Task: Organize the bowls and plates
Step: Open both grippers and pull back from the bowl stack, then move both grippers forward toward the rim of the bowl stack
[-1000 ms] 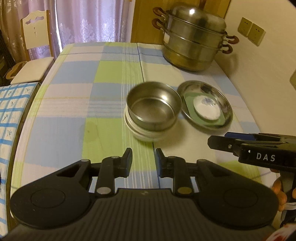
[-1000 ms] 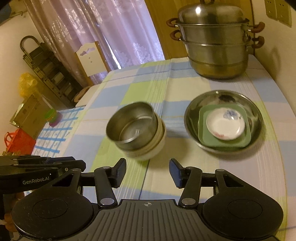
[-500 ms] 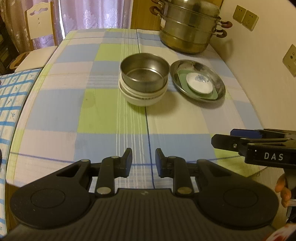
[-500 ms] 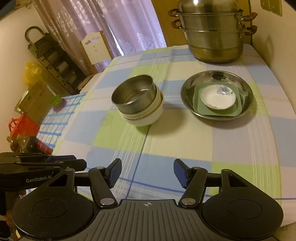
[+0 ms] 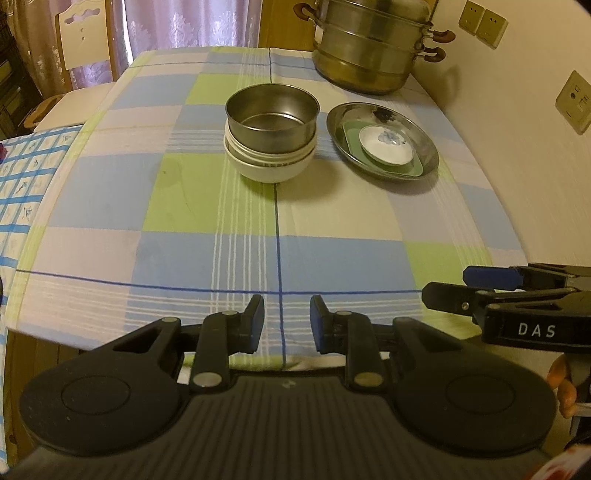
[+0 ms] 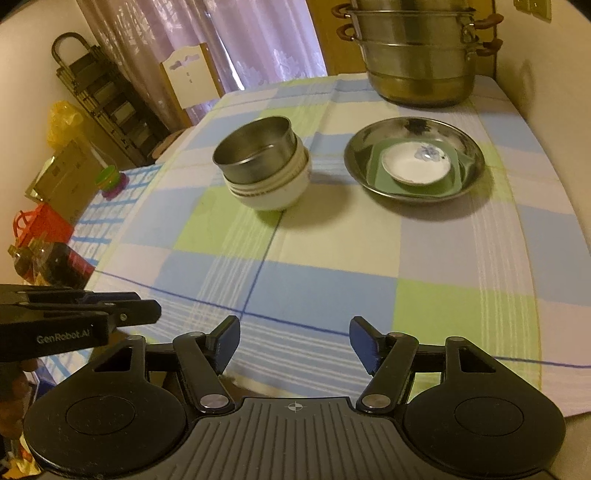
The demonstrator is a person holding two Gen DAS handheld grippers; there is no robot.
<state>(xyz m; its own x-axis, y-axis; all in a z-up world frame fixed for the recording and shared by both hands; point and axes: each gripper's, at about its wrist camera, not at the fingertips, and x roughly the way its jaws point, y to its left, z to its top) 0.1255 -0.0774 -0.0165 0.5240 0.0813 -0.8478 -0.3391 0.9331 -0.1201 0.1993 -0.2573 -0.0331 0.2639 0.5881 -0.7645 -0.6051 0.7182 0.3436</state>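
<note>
The left gripper (image 5: 286,319) hangs just off the near edge of the counter (image 5: 332,258), its two black fingers a narrow gap apart and holding nothing. The right gripper (image 6: 293,345) hangs beside it at the same near edge, its fingers spread wide and also holding nothing. Each gripper shows at the side of the other's view.

The counter is covered by a checked cloth (image 6: 325,291) in pale blue, green and cream squares with thin blue lines. Between the grippers and the dishes the cloth lies bare.

Toward the middle of the counter stands a stack of bowls: a steel bowl (image 5: 272,116) nested in white bowls (image 5: 271,166), sitting slightly tilted. Just beside it, toward the right edge and not touching, rests a shallow steel plate (image 5: 424,136). Inside it lies a green square dish (image 5: 410,170), and on that a small white saucer (image 5: 386,146) with a blue flower print.

At the far right corner stands a large tiered steel steamer pot (image 5: 373,48) with brown handles, close to the wall.

The right wall (image 5: 524,122) is cream with switch plates (image 5: 482,22). Behind the far edge hang lilac curtains (image 6: 251,40) and a pale chair back (image 6: 188,79). Off the left edge are a blue-and-white grid-patterned surface (image 5: 22,173), a dark folding rack (image 6: 107,99), a cardboard box (image 6: 62,173) and a red bag (image 6: 40,221).
</note>
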